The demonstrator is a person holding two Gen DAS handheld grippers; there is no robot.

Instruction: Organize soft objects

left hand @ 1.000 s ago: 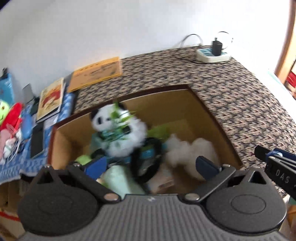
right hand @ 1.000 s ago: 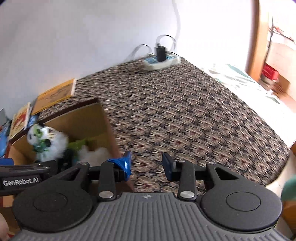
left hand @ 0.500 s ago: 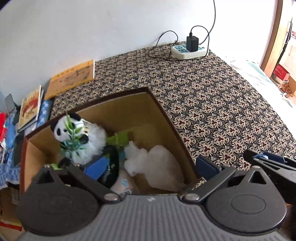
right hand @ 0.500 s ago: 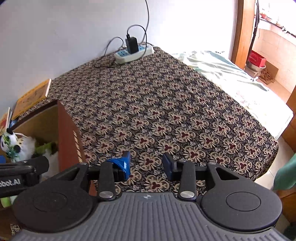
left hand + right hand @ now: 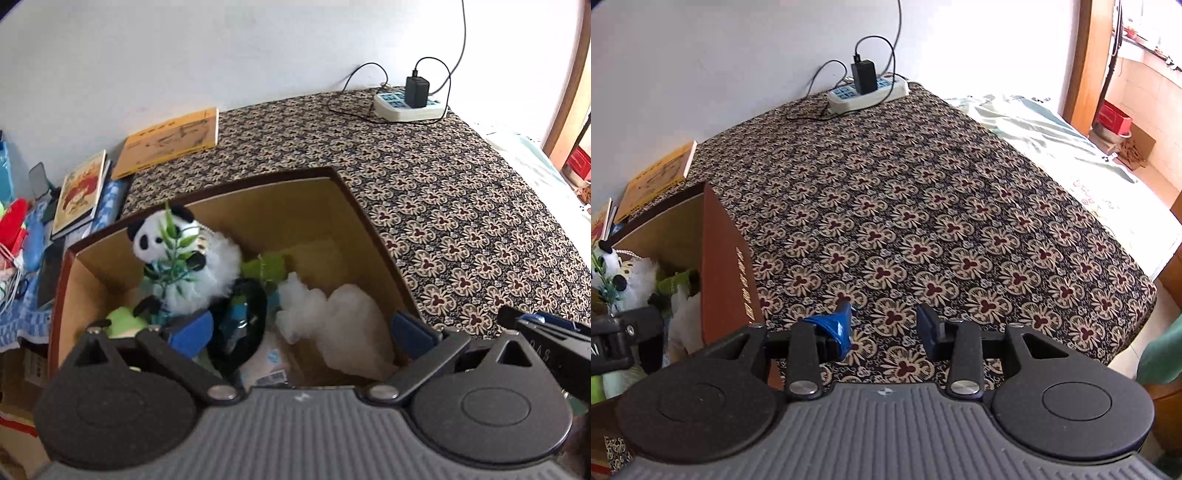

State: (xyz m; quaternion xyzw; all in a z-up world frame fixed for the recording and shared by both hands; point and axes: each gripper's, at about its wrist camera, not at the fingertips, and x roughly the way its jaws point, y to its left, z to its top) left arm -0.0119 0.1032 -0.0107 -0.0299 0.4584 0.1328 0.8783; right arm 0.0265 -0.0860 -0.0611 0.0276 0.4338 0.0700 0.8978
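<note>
An open cardboard box stands at the left edge of the patterned bed; its brown side shows in the right wrist view. Inside lie a panda plush with green bamboo leaves, a white fluffy toy, a green soft piece and a black item. My left gripper is open and empty above the box. My right gripper is open and empty over the bed cover, right of the box.
A power strip with a charger and cables lies at the far edge by the wall. Books lie behind the box. A cluttered blue-cloth table is at left. A pale sheet covers the bed's right side.
The left gripper has pulled back and up from the box, and the panda plush now sits still inside. The right gripper has swung right, away from the box, over the bed.
</note>
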